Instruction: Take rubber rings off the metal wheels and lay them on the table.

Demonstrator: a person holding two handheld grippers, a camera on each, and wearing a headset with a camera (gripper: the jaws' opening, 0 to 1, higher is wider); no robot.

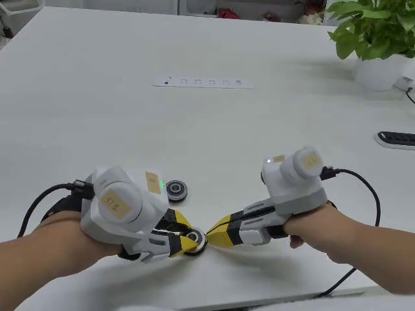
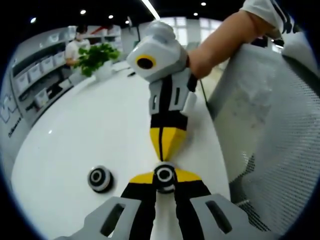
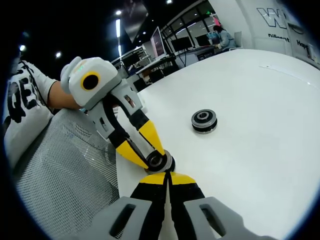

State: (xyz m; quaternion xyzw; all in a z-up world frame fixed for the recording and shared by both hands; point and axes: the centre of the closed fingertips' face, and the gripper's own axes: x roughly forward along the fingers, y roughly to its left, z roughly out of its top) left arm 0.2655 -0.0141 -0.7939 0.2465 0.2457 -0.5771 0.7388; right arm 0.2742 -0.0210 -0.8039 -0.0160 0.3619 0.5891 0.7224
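Left gripper (image 2: 165,181) squeezing a metal wheel (image 2: 165,174), right gripper (image 2: 168,151) tips pressed together touching that wheel, second wheel (image 2: 100,179) just beside it, white table (image 2: 90,130).

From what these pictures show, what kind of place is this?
Probably an open office or lab: a large white table with a power strip, a potted plant, and desks with monitors behind.

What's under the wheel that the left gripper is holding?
Only white table shows around the wheel. The yellow fingers of the left gripper cover its underside, so whether it rests on the table cannot be seen.
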